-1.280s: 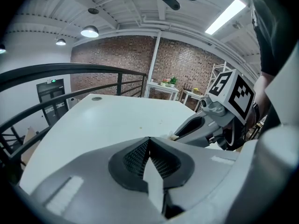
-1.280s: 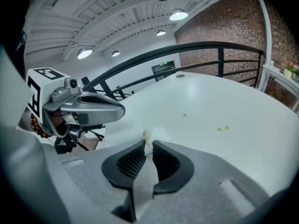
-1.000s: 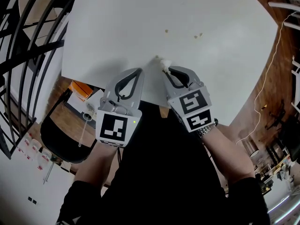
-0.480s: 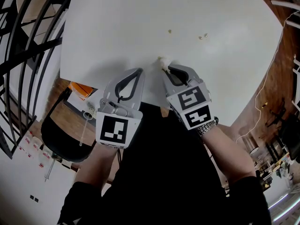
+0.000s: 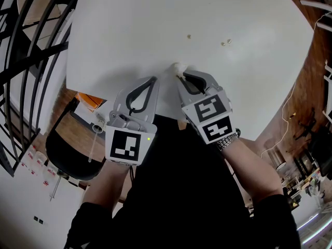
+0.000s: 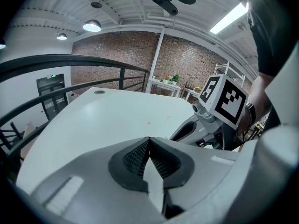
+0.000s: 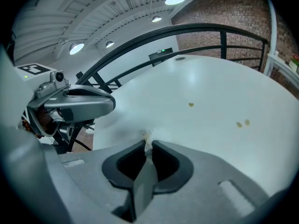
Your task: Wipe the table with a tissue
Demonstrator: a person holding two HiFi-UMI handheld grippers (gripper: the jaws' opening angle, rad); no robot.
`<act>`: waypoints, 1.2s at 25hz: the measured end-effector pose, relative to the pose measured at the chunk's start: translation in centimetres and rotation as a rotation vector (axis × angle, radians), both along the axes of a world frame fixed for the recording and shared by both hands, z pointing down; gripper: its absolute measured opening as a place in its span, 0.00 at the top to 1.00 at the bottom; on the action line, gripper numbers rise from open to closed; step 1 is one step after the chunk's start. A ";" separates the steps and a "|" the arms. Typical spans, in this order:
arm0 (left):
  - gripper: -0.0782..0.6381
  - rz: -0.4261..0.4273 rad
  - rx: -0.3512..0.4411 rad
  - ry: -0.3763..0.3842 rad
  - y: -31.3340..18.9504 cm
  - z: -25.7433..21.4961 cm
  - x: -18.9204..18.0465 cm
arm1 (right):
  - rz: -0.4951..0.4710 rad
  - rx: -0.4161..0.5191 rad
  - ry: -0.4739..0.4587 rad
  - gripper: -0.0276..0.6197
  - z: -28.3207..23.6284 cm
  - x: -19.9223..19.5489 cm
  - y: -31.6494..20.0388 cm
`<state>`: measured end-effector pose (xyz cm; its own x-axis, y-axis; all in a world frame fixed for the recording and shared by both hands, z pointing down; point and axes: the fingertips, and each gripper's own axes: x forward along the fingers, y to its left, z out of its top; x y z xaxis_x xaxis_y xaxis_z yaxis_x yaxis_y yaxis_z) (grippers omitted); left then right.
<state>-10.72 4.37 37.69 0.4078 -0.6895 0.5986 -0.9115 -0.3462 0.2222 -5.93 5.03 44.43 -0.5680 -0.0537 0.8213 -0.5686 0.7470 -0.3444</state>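
A small crumpled white tissue [image 5: 177, 67] is pinched in my right gripper [image 5: 180, 77], which is shut on it near the front edge of the round white table [image 5: 155, 19]. In the right gripper view the tissue [image 7: 148, 133] sticks out of the shut tips and touches the tabletop. My left gripper [image 5: 154, 80] hovers close beside it on the left, shut, with nothing seen between its tips [image 6: 148, 141]. A few yellowish crumbs [image 5: 189, 36] lie farther out on the table, with two more [image 7: 242, 123] to the right.
A black metal railing [image 5: 31, 51] curves along the table's left side. Below the table's front edge are a dark chair [image 5: 67, 154] and an orange item [image 5: 89, 98] on the wooden floor. A cable [image 5: 298, 82] trails on the floor at the right.
Almost nothing has changed. The right gripper has edged slightly left and forward with the tissue. The left gripper stays where it was.
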 end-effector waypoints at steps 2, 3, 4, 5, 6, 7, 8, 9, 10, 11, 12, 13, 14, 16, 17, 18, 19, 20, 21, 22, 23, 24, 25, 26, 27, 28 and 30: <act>0.87 0.001 -0.001 -0.001 -0.1 0.0 -0.1 | 0.001 0.000 -0.001 0.91 0.0 -0.1 -0.1; 0.87 0.002 -0.001 -0.002 -0.1 0.0 -0.1 | 0.001 0.000 -0.002 0.91 -0.1 -0.2 -0.2; 0.87 0.003 0.000 -0.003 -0.1 0.0 -0.1 | 0.002 0.000 -0.003 0.91 -0.1 -0.2 -0.2; 0.87 0.004 0.000 -0.003 0.0 0.0 -0.1 | 0.003 0.000 -0.005 0.91 -0.1 -0.3 -0.2; 0.87 0.004 0.000 -0.004 0.0 0.0 -0.2 | 0.003 0.000 -0.007 0.91 0.0 -0.5 -0.3; 0.87 0.004 0.001 -0.003 -0.1 0.0 -0.3 | 0.003 -0.001 -0.008 0.91 0.0 -0.6 -0.3; 0.87 0.004 0.001 -0.003 -0.1 0.0 -0.4 | 0.004 -0.001 -0.010 0.91 0.0 -0.8 -0.4; 0.87 0.004 0.001 -0.003 -0.2 0.0 -0.5 | 0.004 -0.001 -0.011 0.91 0.1 -0.9 -0.5; 0.87 0.005 0.001 -0.004 -0.2 0.0 -0.5 | 0.004 -0.001 -0.013 0.91 0.0 -1.1 -0.5; 0.87 0.006 0.000 -0.005 -0.2 0.0 -0.5 | 0.005 -0.001 -0.016 0.91 0.0 -1.2 -0.6; 0.87 0.008 -0.001 -0.006 -0.2 0.0 -0.5 | 0.005 0.000 -0.019 0.91 0.0 -1.3 -0.7; 0.87 0.011 -0.001 -0.006 -0.3 0.0 -0.4 | 0.006 0.000 -0.023 0.91 0.0 -1.4 -0.8; 0.87 0.015 0.000 -0.007 -0.4 0.1 -0.3 | 0.008 -0.001 -0.026 0.91 0.0 -1.5 -0.9; 0.87 0.025 0.001 -0.007 -0.6 0.1 -0.1 | 0.012 0.000 -0.032 0.91 0.0 -1.7 -1.2; 0.87 0.029 0.002 -0.007 -0.7 0.0 0.0 | 0.014 0.000 -0.034 0.91 0.0 -1.8 -1.3; 0.87 0.032 0.004 -0.006 -0.8 -0.1 0.0 | 0.016 0.001 -0.035 0.91 -0.1 -1.9 -1.3; 0.87 0.034 0.007 -0.004 -0.9 -0.2 0.1 | 0.017 0.002 -0.036 0.91 -0.2 -2.0 -1.4; 0.87 0.034 0.009 -0.002 -1.0 -0.3 0.1 | 0.018 0.004 -0.037 0.91 -0.2 -2.1 -1.4; 0.87 0.033 0.010 -0.001 -1.0 -0.3 0.0 | 0.018 0.005 -0.038 0.91 -0.2 -2.2 -1.5; 0.87 0.033 0.010 -0.001 -1.1 -0.3 -0.1 | 0.019 0.006 -0.038 0.91 -0.2 -2.3 -1.6; 0.87 0.033 0.009 -0.001 -1.1 -0.2 -0.2 | 0.020 0.007 -0.038 0.91 -0.2 -2.4 -1.6; 0.87 0.032 0.007 -0.001 -1.2 -0.1 -0.3 | 0.021 0.008 -0.038 0.91 -0.1 -2.5 -1.7; 0.87 0.031 0.006 -0.002 -1.2 0.0 -0.4 | 0.023 0.009 -0.039 0.91 0.0 -2.5 -1.8; 0.87 0.031 0.005 -0.003 -1.3 0.1 -0.4 | 0.025 0.010 -0.039 0.91 0.1 -2.5 -1.9; 0.87 0.031 0.005 -0.005 -1.4 0.1 -0.5 | 0.028 0.013 -0.040 0.91 0.1 -2.5 -2.0; 0.87 0.032 0.006 -0.006 -1.5 0.0 -0.5 | 0.031 0.015 -0.041 0.91 0.0 -2.5 -2.2; 0.87 0.034 0.008 -0.007 -1.6 -0.1 -0.5 | 0.039 0.024 -0.047 0.91 -0.2 -2.5 -2.4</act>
